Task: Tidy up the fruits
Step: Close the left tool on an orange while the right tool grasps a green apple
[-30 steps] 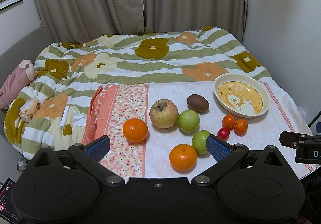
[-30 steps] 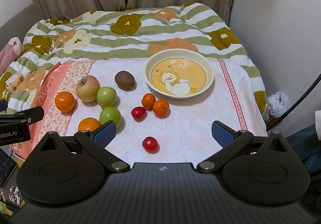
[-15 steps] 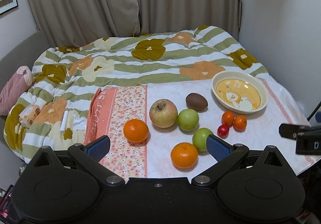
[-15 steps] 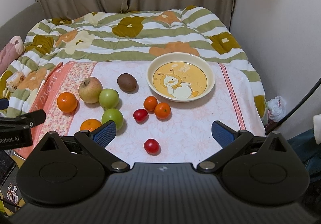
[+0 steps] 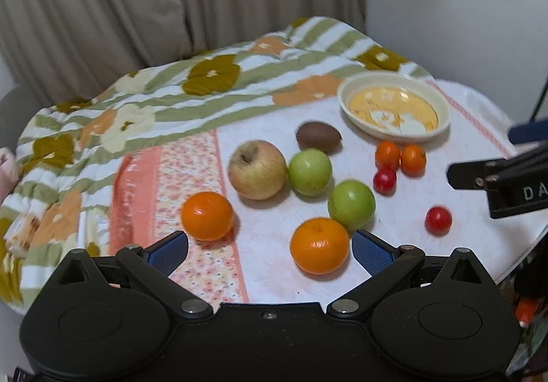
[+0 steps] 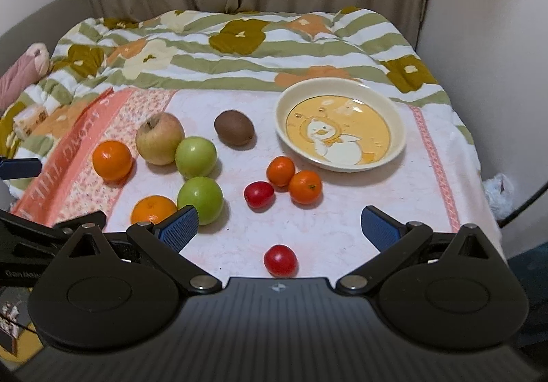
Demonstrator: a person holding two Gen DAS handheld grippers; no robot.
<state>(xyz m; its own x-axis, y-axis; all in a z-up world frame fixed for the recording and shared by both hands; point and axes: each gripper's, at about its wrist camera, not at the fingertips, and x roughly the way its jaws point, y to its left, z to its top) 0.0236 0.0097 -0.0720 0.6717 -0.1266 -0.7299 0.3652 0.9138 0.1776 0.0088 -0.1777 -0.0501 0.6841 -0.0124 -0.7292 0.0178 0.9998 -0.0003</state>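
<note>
Red tomato (image 6: 280,260) lies alone near the cloth's (image 6: 342,231) front edge between the spread-wide, empty right gripper (image 6: 279,227).

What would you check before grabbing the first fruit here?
1. Plate empty: ok.
2. Left gripper jaws open, nothing held: ok.
3. Right gripper jaws open, nothing held: ok.
4. Near red tomato stands apart from other fruit: ok.
5. Near orange free of the green apple: not ok, they touch.
6. Cloth flat enough that fruit won't roll: cannot tell.
</note>
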